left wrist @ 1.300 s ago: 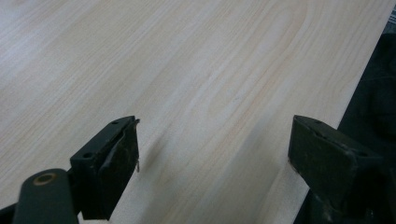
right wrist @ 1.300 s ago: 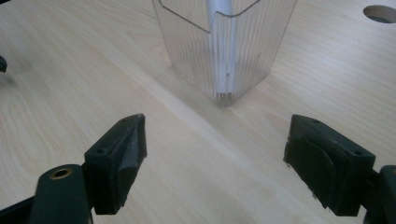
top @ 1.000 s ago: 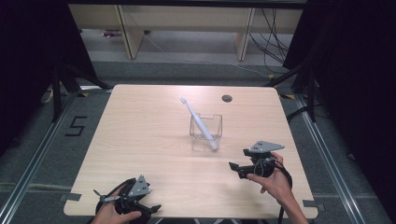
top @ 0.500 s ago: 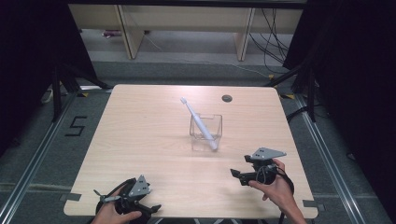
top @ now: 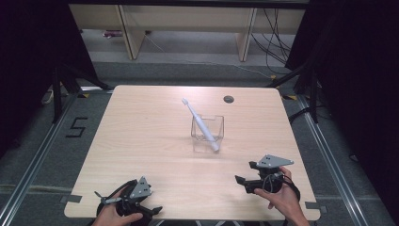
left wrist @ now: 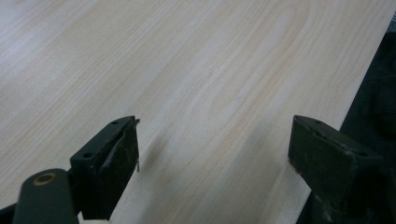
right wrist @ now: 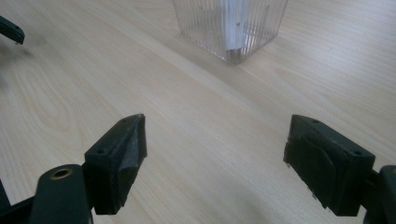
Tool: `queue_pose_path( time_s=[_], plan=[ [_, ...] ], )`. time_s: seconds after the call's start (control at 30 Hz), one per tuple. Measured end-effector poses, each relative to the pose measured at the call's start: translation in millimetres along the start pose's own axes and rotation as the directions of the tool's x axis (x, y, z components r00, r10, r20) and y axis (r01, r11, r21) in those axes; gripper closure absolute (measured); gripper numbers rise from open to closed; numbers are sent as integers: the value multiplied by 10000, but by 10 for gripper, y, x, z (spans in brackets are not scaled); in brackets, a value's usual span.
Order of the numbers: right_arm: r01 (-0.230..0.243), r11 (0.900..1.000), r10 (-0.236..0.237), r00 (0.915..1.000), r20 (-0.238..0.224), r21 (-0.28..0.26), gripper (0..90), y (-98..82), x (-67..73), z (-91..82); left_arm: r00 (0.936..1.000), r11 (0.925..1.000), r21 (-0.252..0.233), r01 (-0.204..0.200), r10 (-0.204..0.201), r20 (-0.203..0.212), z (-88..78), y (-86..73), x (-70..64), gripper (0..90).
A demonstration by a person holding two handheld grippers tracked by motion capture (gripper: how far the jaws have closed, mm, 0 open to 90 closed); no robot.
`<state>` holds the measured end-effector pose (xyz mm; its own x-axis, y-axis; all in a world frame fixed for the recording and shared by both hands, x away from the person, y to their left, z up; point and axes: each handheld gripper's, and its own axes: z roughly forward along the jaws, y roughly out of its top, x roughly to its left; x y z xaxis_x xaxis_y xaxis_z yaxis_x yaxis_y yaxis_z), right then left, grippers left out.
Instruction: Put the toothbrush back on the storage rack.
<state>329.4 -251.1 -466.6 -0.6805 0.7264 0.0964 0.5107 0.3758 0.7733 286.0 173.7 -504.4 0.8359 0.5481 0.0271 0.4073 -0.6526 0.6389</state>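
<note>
Leaning in a clear cup [top: 207, 133] at the middle of the table [top: 141, 141], a white toothbrush [top: 199, 123] is pointing up and away. Both the left gripper [top: 153, 210] and right gripper [top: 241, 180] are resting near the front edge, jaws spread wide, gripping nothing.

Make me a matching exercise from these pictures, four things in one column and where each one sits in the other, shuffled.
Things:
1. toothbrush
2. clear cup
3. left gripper
4. right gripper

Places:
A. near the table's front left edge, jaws open
B. middle of the table
C. front right of the table, jaws open, pointing left
D. leaning inside the container, head up and out

Pairs: 1-D, 2-B, 3-A, 4-C
</note>
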Motion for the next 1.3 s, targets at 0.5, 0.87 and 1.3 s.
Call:
queue_pose_path(
  time_s=[0.5,0.87,1.3],
  plan=[
    [-87,9999,89,9998,-196,106,206,-127,12,-60,9997,9997,-122,235,-235,-70,7,-7,-17,156],
    [-27,9992,35,9998,-196,404,166,-224,57,-99,9999,10000,-60,31,-31,-97,-6,-5,-5,156],
    [-153,9980,159,9998,-89,618,161,-372,54,-172,9999,10000,-49,61,-61,-86,1,-8,-5,156]
  ],
)
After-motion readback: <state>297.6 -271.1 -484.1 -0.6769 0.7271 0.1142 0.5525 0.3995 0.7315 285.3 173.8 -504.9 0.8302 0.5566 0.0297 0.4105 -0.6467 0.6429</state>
